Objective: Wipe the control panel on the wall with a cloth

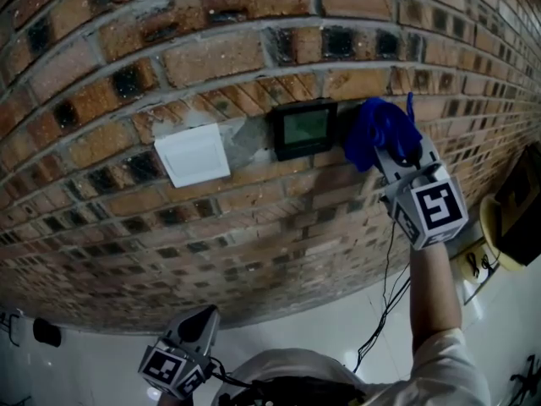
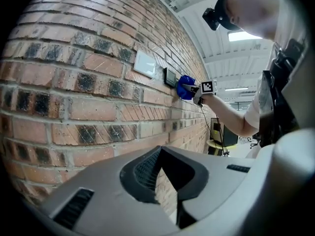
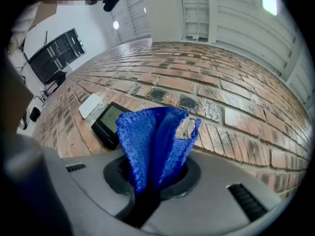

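The control panel (image 1: 304, 128) is a small black box with a greenish screen, fixed to the brick wall (image 1: 127, 83). Just right of it, my right gripper (image 1: 396, 152) is shut on a blue cloth (image 1: 376, 129). The bunched cloth touches the wall beside the panel's right edge. In the right gripper view the cloth (image 3: 152, 141) stands up between the jaws, with the panel (image 3: 109, 121) to its left. My left gripper (image 1: 196, 326) hangs low near the floor, shut and holding nothing, and its view shows the panel (image 2: 171, 76) and cloth (image 2: 185, 87) far off.
A white square cover plate (image 1: 193, 154) sits on the wall left of the panel. A thin black cable (image 1: 385, 294) hangs below my right arm. A round yellow table (image 1: 490, 227) and a dark screen (image 1: 520, 201) stand at the right, above a pale glossy floor (image 1: 338, 320).
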`<state>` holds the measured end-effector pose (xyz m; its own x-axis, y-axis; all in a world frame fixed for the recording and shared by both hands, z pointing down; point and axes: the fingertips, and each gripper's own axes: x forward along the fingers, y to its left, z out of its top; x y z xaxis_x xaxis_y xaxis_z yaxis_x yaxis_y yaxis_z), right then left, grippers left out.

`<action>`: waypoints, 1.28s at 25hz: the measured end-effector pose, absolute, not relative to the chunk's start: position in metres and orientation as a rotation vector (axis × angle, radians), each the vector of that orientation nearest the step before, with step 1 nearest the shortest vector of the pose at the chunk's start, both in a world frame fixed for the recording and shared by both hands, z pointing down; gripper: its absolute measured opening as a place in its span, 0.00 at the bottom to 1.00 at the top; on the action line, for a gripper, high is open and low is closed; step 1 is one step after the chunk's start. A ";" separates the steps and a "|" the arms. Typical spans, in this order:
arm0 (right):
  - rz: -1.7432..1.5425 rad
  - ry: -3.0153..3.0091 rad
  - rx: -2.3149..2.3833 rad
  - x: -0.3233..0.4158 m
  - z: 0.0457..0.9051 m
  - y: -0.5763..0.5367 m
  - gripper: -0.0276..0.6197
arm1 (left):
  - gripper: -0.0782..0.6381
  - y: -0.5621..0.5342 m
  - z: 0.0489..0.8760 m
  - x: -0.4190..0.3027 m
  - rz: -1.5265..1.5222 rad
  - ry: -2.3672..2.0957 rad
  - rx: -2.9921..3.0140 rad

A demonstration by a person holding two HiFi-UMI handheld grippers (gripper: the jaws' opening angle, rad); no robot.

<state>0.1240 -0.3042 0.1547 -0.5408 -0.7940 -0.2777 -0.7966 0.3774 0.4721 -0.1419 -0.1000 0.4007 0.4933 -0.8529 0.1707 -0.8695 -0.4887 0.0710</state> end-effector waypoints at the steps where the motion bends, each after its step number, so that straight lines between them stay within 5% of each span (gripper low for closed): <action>1: 0.906 2.598 -1.491 0.120 0.151 -0.298 0.18 | 0.11 -0.099 0.401 -0.143 0.168 -1.503 2.582; 15: 0.953 2.712 -1.070 -0.025 0.141 -0.246 0.18 | 0.11 -0.085 0.401 -0.173 0.137 -1.577 2.523; 32: 0.959 2.596 -1.468 0.118 0.148 -0.304 0.18 | 0.11 -0.102 0.405 -0.139 0.155 -1.478 2.577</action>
